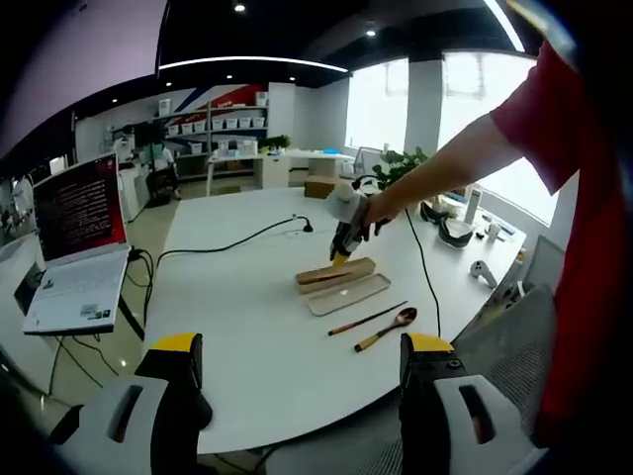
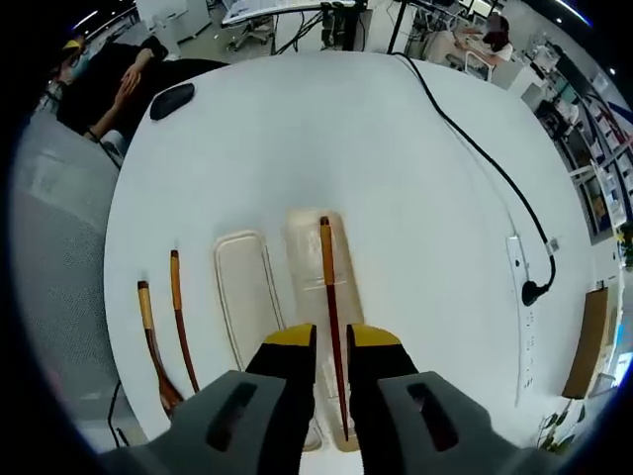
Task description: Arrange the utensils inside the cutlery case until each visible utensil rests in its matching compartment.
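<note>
Over the cutlery case [image 2: 315, 259], which lies open on the white table [image 2: 415, 178], the right gripper [image 2: 331, 341] holds one chopstick [image 2: 327, 287] between its yellow-tipped jaws. The jaws are clenched on the stick near its middle, and its far end reaches along the case's long slot. Whether the stick already touches the case floor, I cannot tell.

Just beside the case on the side away from the black cable [image 2: 495, 168] lies the pale lid [image 2: 247, 292], with its inside facing up. Beyond the lid, well apart from the case, rest the second chopstick [image 2: 178, 307] and the wooden spoon [image 2: 150, 341], both not yet stored.

In the left gripper view the left gripper [image 1: 302, 371] hangs far from the case, released, with nothing between its jaws.

I think the risk is here: the stick is thin and round, so if the jaws let go while it is tilted or too high, it may bounce, roll out of the slot, or settle into the spoon's compartment. A push downward could also slide the light case along the smooth table.
</note>
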Demonstrator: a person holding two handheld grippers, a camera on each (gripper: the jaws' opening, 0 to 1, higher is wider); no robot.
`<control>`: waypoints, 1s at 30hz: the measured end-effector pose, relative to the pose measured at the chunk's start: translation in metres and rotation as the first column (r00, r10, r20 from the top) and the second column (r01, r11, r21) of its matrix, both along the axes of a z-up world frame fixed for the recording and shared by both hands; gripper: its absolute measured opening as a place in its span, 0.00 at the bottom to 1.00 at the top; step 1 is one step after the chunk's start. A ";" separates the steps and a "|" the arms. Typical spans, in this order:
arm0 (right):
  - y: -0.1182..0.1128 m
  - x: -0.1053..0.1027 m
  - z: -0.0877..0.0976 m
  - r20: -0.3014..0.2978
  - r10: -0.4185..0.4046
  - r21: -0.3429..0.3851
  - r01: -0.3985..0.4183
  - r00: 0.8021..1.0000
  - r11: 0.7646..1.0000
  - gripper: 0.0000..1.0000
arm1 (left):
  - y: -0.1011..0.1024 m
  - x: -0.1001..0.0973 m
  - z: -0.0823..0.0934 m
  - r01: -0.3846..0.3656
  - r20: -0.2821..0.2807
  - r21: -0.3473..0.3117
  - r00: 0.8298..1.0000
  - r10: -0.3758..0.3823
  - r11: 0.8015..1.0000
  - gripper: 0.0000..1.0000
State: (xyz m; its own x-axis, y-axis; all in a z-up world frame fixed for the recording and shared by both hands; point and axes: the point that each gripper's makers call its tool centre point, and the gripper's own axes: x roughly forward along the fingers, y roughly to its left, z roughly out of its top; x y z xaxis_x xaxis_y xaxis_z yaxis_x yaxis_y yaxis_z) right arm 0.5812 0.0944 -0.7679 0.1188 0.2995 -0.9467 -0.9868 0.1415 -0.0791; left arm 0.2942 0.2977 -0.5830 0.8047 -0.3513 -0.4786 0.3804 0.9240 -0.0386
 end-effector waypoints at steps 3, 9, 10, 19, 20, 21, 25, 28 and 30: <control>-0.003 -0.009 0.007 0.008 0.000 0.001 0.000 1.000 1.000 0.09 | 0.002 -0.007 -0.001 -0.004 0.001 -0.006 1.000 0.004 1.000 0.84; -0.011 -0.027 0.017 0.024 0.012 -0.005 -0.012 1.000 1.000 0.10 | 0.002 -0.016 0.000 0.000 0.011 -0.009 1.000 0.001 1.000 0.84; -0.013 -0.030 0.019 0.027 0.007 -0.002 -0.007 1.000 1.000 0.10 | 0.001 -0.016 0.001 0.003 0.014 -0.009 1.000 -0.003 1.000 0.84; -0.021 -0.050 0.026 0.035 0.001 0.012 -0.001 0.999 1.000 0.11 | -0.007 -0.015 0.006 0.037 0.043 0.000 0.998 -0.037 0.999 0.83; -0.022 -0.053 0.026 0.035 0.001 0.013 -0.001 0.999 1.000 0.11 | -0.008 -0.015 0.007 0.042 0.045 -0.003 0.998 -0.041 0.999 0.83; -0.022 -0.055 0.027 0.036 0.001 0.014 -0.001 0.999 1.000 0.11 | -0.009 -0.014 0.008 0.045 0.047 -0.003 0.998 -0.045 0.999 0.84; -0.023 -0.061 0.028 0.036 0.002 0.022 -0.003 0.999 1.000 0.11 | -0.011 -0.014 0.008 0.055 0.050 0.001 0.997 -0.055 0.998 0.83; -0.022 -0.067 0.027 0.033 0.005 0.024 -0.005 0.999 1.000 0.11 | -0.015 -0.014 0.010 0.070 0.056 -0.015 0.996 -0.069 0.997 0.82; -0.022 -0.070 0.026 0.031 0.008 0.025 -0.009 0.999 1.000 0.11 | -0.016 -0.015 0.011 0.075 0.060 -0.007 0.995 -0.075 0.997 0.81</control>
State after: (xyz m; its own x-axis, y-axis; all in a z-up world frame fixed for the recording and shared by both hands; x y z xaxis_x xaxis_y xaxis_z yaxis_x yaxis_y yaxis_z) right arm 0.5111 0.0726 -0.7422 0.1456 0.3239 -0.9348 -0.9850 0.1355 -0.1065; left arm 0.2795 0.2819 -0.5725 0.8030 -0.4161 -0.4266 0.4505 0.8925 -0.0225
